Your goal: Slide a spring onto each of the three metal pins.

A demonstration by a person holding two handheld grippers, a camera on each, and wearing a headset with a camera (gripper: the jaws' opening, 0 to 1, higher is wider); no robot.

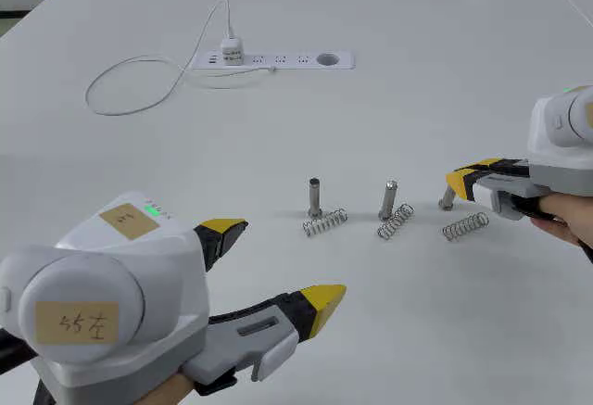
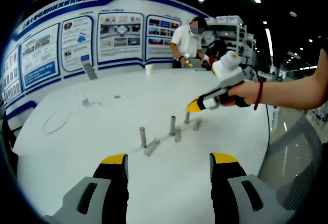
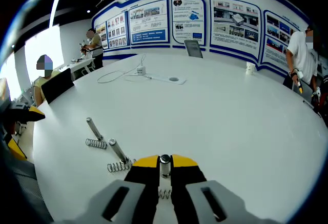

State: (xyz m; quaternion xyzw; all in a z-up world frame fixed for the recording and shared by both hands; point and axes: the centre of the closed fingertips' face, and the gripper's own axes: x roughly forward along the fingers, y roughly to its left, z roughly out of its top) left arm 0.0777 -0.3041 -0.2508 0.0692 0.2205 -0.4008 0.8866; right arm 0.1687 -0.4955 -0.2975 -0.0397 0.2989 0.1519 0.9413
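The right gripper [image 1: 456, 183] was clamped on the rightmost pin [image 3: 164, 160]; the left gripper [image 1: 278, 261] hung wide open; its spring [image 1: 465, 226] lay just beside on the table [image 1: 417, 99]; light, springy, likely to roll, best pinched gently mid-coil

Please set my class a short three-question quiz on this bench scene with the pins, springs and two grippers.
1. How many springs lie flat on the table?
2. True or false: the left gripper holds a spring.
3. Which pin stands between the jaws of the right gripper? A leftmost pin, B middle pin, C rightmost pin.
Key: 1 three; 2 false, its jaws are open and empty; 3 C.
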